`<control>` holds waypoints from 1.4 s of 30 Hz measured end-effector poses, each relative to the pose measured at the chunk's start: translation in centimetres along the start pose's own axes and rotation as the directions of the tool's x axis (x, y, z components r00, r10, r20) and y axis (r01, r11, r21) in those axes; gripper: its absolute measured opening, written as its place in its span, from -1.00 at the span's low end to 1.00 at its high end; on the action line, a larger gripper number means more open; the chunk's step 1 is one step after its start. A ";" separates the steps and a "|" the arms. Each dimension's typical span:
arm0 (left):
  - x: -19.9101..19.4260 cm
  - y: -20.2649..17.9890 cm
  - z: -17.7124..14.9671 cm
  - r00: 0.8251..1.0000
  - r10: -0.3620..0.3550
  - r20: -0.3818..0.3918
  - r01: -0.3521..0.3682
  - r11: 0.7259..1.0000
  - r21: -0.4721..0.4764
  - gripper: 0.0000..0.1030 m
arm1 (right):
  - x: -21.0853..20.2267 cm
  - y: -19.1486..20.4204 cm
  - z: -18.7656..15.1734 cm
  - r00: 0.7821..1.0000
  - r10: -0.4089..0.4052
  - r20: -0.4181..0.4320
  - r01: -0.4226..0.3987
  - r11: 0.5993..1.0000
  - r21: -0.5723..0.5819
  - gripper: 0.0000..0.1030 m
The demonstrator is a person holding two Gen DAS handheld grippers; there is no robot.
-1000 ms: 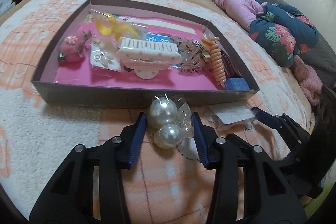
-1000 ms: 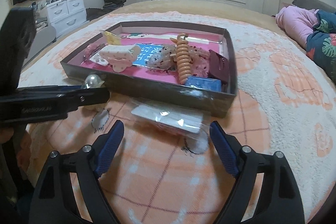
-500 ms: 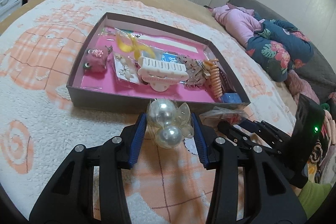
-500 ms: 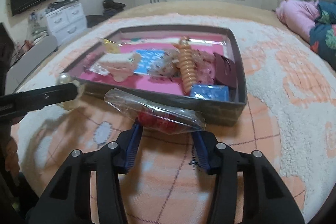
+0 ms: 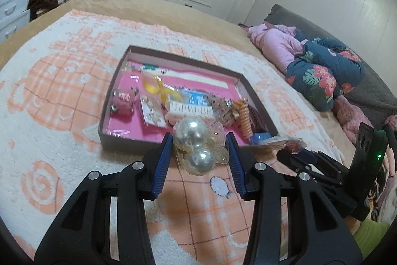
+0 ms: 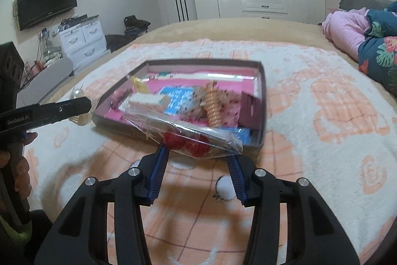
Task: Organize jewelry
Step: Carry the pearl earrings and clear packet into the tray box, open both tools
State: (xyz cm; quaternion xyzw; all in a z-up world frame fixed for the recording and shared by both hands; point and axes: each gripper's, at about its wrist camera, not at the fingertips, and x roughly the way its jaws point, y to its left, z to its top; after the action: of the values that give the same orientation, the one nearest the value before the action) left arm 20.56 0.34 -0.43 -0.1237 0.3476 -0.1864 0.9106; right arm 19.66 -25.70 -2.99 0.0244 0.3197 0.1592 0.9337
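Two grips now: left gripper clamps the pearl clip; right gripper, wide a second ago, has closed on the bag. Both lifted off the blanket, near the box; drop-off comes next.

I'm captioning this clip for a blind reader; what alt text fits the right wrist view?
The right gripper holds a clear packet of red beads above a patterned bedspread, in front of an open pink-lined box of hair accessories.

Soft indoor light — blurred, fisheye-warped
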 end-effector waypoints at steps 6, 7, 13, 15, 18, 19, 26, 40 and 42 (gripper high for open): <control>-0.2 -0.2 1.5 1.000 -0.004 0.026 0.004 1.000 0.000 -0.32 | -1.0 -1.0 1.7 0.999 -0.015 0.032 0.015 1.000 0.007 -0.13; -0.1 -0.3 1.7 1.000 -0.004 0.029 0.004 1.000 0.000 -0.32 | -1.0 -1.1 2.0 0.999 -0.020 0.035 0.020 1.000 0.007 -0.13; 1.5 -0.4 3.0 0.999 -0.013 0.035 0.013 1.000 -0.001 -0.32 | -0.1 -1.6 3.3 0.999 -0.037 0.037 0.036 0.999 0.003 -0.12; 2.2 -0.2 3.4 0.999 -0.006 0.035 0.006 1.000 -0.002 -0.32 | 0.4 -1.9 3.8 0.998 -0.048 0.037 0.048 0.999 0.002 -0.12; 3.7 0.2 4.0 1.000 0.009 0.030 -0.008 1.000 -0.007 -0.32 | 1.6 -2.5 4.5 0.997 -0.065 0.031 0.065 0.998 0.006 -0.12; 4.0 0.3 4.1 0.999 0.011 0.030 -0.011 1.000 -0.009 -0.32 | 2.0 -2.7 4.7 0.997 -0.070 0.028 0.070 0.997 0.011 -0.12; 6.9 0.8 4.9 0.999 0.042 0.024 -0.042 0.999 0.000 -0.32 | 6.1 -4.1 5.8 0.994 -0.106 -0.023 0.107 0.993 0.056 -0.12; 10.0 0.3 5.3 1.000 0.000 -0.005 0.000 1.000 0.021 -0.31 | 8.8 -3.9 5.4 0.985 -0.150 -0.083 0.157 0.985 0.077 -0.01; 10.1 0.3 5.2 1.000 -0.002 -0.008 0.002 1.000 0.025 -0.31 | 8.7 -3.6 5.0 0.987 -0.136 -0.089 0.143 0.987 0.076 0.10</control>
State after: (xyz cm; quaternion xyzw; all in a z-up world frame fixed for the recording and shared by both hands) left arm 31.16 -3.22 -2.66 -0.1118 0.3488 -0.1921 0.9104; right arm 30.17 -26.16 -4.65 0.0337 0.3655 0.0812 0.9266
